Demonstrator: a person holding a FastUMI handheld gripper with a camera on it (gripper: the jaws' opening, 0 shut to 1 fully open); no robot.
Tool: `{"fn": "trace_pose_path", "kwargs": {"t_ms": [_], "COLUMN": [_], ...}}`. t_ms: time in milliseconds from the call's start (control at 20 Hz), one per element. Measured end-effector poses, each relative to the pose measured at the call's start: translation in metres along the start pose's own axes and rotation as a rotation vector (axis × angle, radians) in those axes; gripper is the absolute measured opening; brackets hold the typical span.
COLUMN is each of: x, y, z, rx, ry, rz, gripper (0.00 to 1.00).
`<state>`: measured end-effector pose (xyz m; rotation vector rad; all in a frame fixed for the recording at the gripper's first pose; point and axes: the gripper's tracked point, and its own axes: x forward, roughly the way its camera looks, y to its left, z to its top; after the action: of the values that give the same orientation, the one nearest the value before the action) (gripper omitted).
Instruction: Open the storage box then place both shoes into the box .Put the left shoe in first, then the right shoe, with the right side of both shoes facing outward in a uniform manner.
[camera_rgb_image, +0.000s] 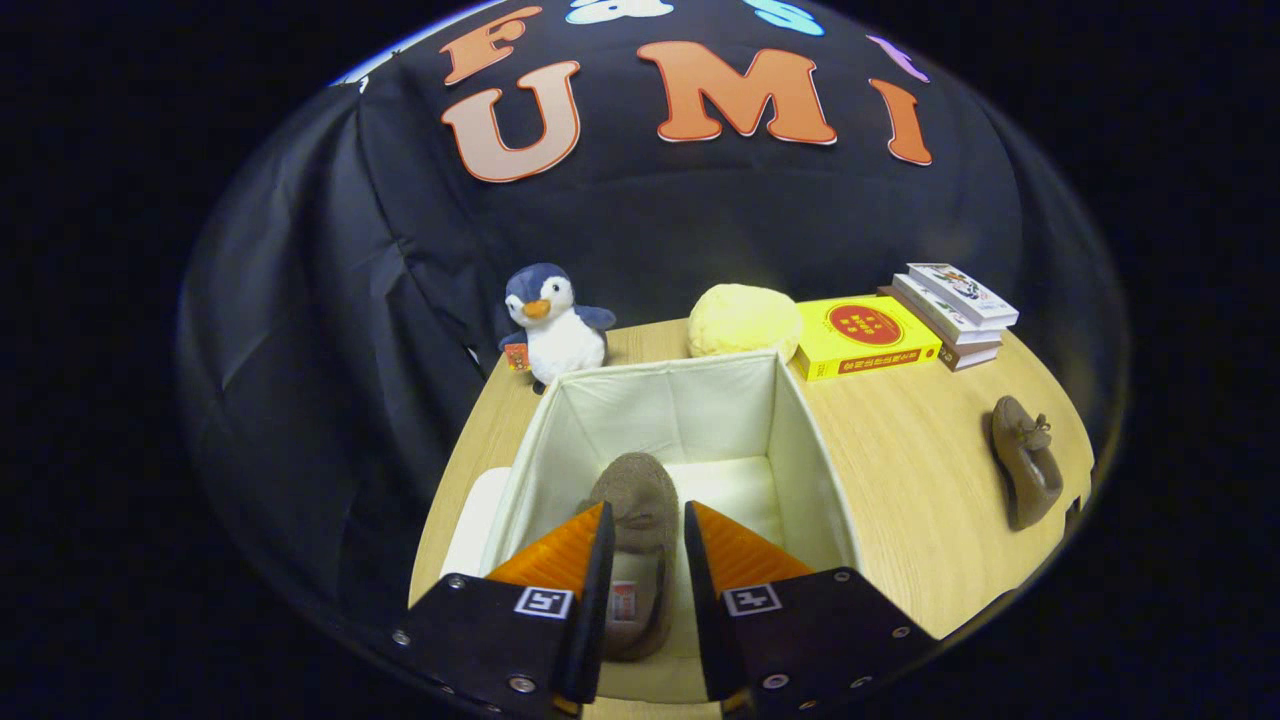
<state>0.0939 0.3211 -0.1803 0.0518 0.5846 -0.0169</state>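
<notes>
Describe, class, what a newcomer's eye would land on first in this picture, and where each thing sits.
First, the brown shoe between the tool's orange fingers, held over the open white storage box; both fingers seem to press on it. Next, the toy penguin and yellow plush ball standing behind the box. Last, the second shoe lying alone on the wooden table, to the box's right.

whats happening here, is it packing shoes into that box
Yes. The hand-held gripper has its orange fingers closed on a brown fuzzy slipper-style shoe, holding it inside the open cream fabric storage box. The second brown shoe lies on the light wooden table, off to the right of the box, not yet picked up. A plush penguin, a yellow round cushion and some books sit behind the box.
</notes>
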Motion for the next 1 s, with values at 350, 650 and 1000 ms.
{"fn": "trace_pose_path", "kwargs": {"t_ms": [350,650,1000], "x": [-0.026,-0.044,-0.059], "y": [-0.084,-0.172,-0.289], "z": [0.041,0.044,0.028], "rx": [-0.045,-0.015,0.012], "ry": [-0.102,-0.117,-0.112], "rz": [-0.049,-0.109,-0.238], "gripper": [0.78,0.98,0.98]}}
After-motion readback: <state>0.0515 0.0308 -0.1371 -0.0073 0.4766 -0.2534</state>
